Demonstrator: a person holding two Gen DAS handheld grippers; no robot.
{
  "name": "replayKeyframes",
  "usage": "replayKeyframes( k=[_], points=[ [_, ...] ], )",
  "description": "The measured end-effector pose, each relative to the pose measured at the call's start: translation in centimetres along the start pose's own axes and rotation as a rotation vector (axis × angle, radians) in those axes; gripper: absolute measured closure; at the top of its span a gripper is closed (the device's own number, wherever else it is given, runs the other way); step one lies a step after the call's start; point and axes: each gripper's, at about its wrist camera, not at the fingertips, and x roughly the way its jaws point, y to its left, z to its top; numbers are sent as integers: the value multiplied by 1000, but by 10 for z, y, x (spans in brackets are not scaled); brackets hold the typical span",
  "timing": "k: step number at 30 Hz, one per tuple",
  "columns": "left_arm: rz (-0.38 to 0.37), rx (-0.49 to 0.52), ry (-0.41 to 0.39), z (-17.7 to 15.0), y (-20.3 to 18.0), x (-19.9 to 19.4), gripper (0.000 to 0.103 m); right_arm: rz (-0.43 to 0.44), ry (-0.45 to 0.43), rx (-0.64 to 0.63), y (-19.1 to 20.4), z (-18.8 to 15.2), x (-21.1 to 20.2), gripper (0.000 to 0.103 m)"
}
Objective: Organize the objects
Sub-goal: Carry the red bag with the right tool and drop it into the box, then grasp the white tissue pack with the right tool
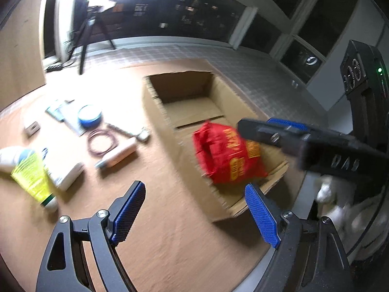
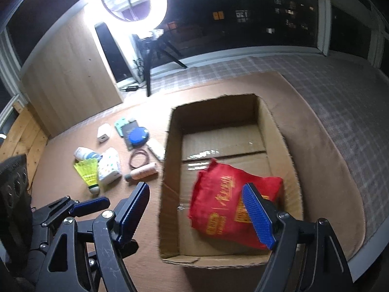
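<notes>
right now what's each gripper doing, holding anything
left gripper: open, holding nothing.
right gripper: open, holding nothing; the red bag lies in the cardboard box.

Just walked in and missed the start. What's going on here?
A person with a gripper in each hand is packing loose items into a cardboard box. A red bag already lies inside. The left gripper and right gripper are open and empty. A shuttlecock, pink bottle and blue tin wait outside.
</notes>
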Motion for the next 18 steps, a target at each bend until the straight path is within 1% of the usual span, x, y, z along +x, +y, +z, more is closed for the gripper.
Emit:
replayKeyframes(
  k=[4, 9, 13, 18],
  points=[
    [43, -56, -7, -14, 30, -17, 16, 55, -4, -36, 20, 4, 0, 28],
    [103, -133, -19, -27, 69, -37, 17, 125, 15, -75, 45, 10, 8, 28],
    [133, -200, -32, -36, 96, -51, 17, 178, 63, -87, 62, 15, 27, 28],
    [172, -241, -48, -48, 120, -67, 17, 196, 120, -99, 82, 24, 55, 28]
  ],
)
